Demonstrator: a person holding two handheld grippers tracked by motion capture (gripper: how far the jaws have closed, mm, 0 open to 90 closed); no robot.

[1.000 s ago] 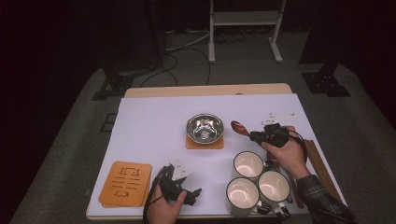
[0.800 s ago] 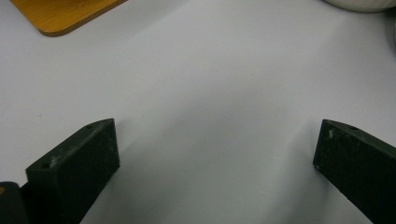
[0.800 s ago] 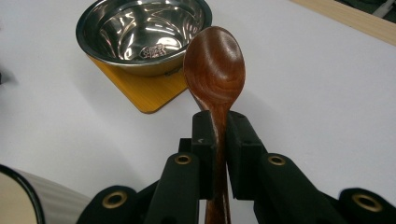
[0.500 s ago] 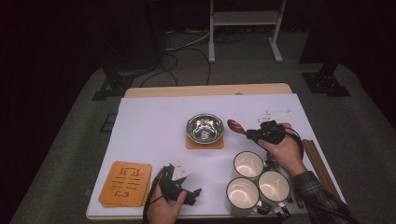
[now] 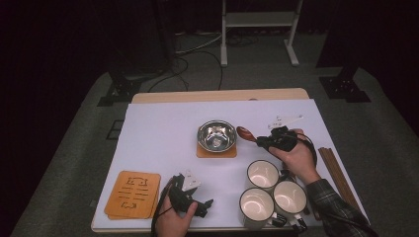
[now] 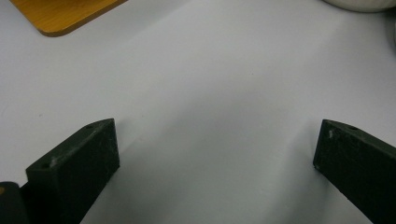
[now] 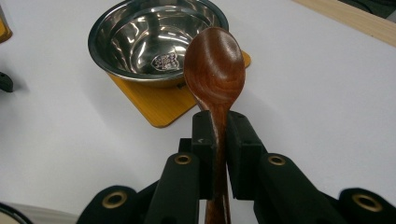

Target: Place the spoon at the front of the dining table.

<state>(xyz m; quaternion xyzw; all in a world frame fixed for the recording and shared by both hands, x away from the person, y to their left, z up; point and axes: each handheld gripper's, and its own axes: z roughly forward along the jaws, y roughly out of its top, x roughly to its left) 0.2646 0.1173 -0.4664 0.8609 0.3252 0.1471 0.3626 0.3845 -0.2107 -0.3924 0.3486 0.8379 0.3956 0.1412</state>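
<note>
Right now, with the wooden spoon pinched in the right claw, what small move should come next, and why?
Probably ease the right claw a little further toward the shiny steel bowl on its square wooden coaster. The dark brown wooden spoon is clamped by its handle, its head level and just short of the bowl's rim, so a short carry would put it over the bowl.
</note>
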